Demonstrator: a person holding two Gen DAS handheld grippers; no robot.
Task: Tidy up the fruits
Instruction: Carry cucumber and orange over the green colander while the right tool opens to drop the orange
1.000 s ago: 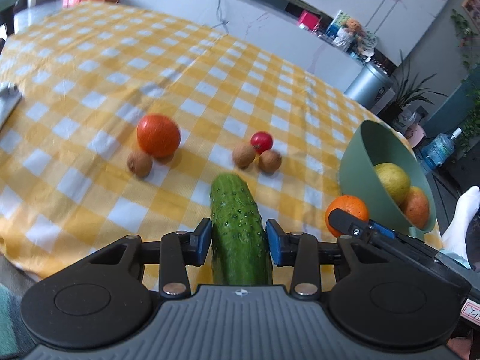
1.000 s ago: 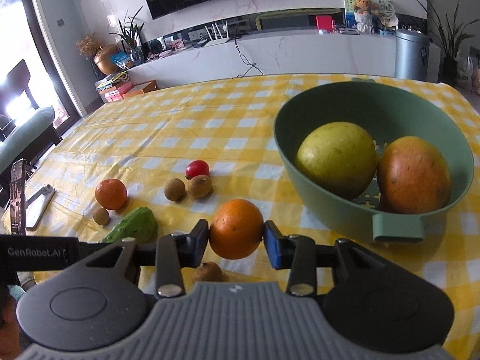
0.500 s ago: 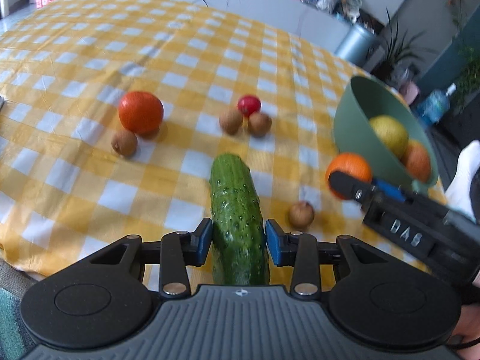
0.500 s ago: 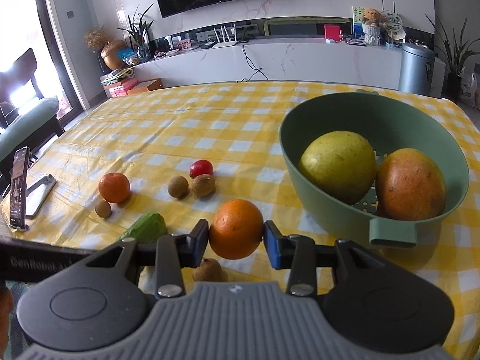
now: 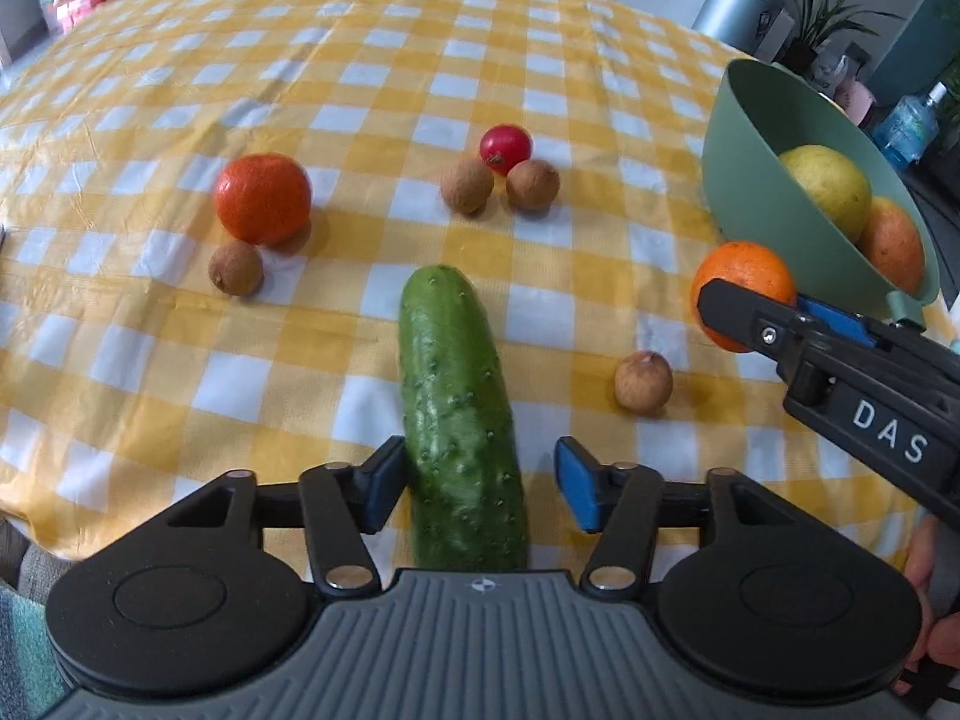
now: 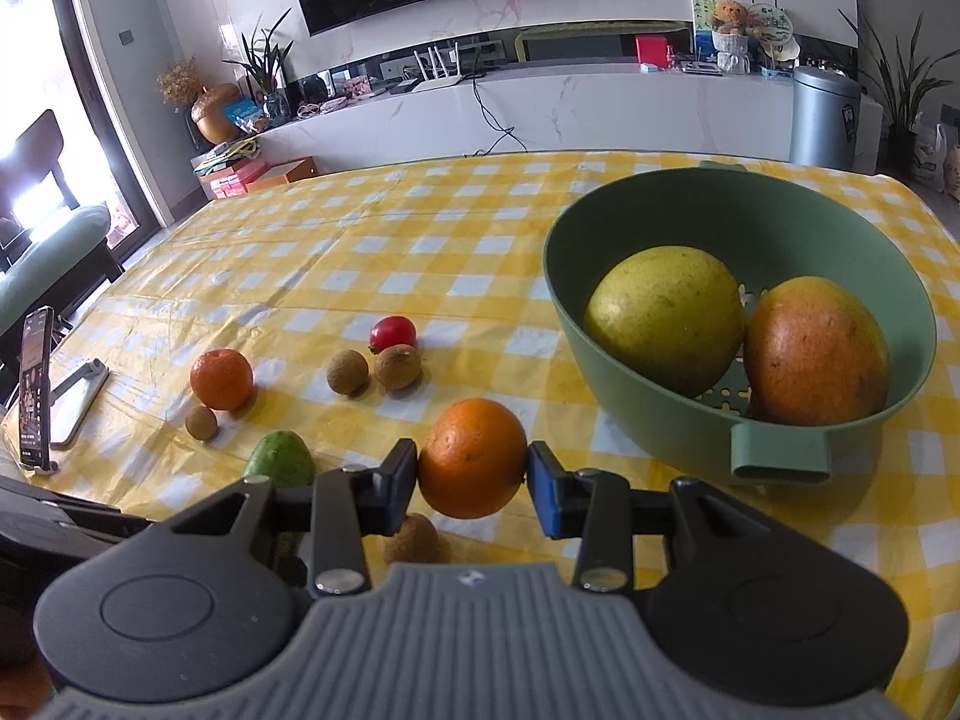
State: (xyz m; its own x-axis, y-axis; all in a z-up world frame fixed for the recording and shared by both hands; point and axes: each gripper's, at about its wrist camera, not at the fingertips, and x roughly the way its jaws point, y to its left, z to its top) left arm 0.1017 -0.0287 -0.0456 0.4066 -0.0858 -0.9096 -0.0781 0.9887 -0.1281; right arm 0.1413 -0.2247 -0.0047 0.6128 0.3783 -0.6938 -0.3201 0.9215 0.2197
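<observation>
My left gripper (image 5: pixel 477 483) is open, its jaws spread either side of the green cucumber (image 5: pixel 459 414), which lies on the yellow checked tablecloth (image 5: pixel 360 60). My right gripper (image 6: pixel 471 477) is shut on an orange (image 6: pixel 474 456), held above the cloth just left of the green bowl (image 6: pixel 774 210). The bowl holds a yellow-green fruit (image 6: pixel 666 318) and a mango (image 6: pixel 813 348). The held orange (image 5: pixel 744 282) and bowl (image 5: pixel 756 174) also show in the left wrist view.
On the cloth lie a tangerine (image 5: pixel 264 198), a red fruit (image 5: pixel 506 147), and several small brown fruits (image 5: pixel 467 185), one near the cucumber (image 5: pixel 643 383). A phone on a stand (image 6: pixel 36 384) sits at the table's left edge.
My left gripper has opened, letting go of the cucumber, which now rests on the cloth. My right gripper still holds the orange and has hardly moved.
</observation>
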